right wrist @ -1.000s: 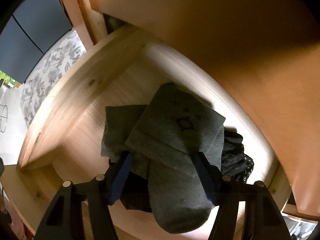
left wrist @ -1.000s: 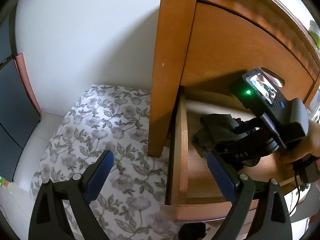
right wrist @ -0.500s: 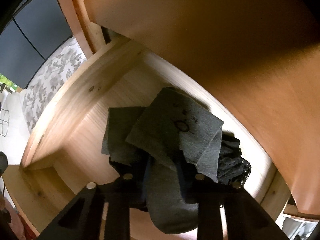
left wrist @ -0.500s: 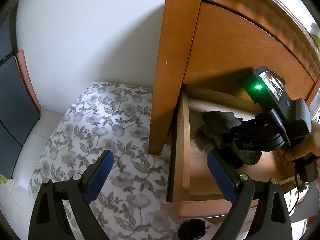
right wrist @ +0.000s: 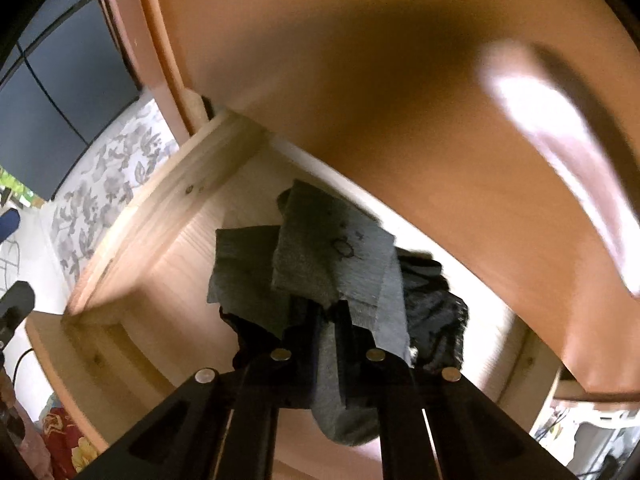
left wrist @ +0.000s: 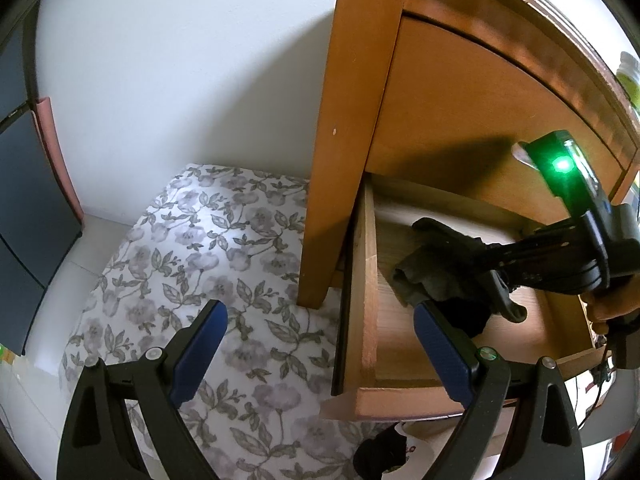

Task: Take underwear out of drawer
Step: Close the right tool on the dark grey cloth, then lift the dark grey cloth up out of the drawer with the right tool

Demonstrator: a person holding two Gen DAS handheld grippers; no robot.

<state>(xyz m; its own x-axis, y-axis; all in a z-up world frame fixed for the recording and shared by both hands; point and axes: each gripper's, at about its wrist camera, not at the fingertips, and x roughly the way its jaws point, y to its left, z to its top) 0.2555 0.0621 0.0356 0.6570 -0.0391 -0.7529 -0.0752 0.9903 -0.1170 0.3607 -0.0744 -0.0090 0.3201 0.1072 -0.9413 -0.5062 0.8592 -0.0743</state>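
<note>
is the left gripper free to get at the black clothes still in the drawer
Probably yes: the left gripper is open and empty beside the open drawer, but the right gripper, shut on the grey underwear, hangs right over the black clothes.

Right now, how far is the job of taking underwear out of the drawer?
Done: the drawer stands open. In hand: the right gripper has just closed on the grey underwear, still above the drawer. Left: carry it clear; the left gripper waits open, and a black garment remains inside.
</note>
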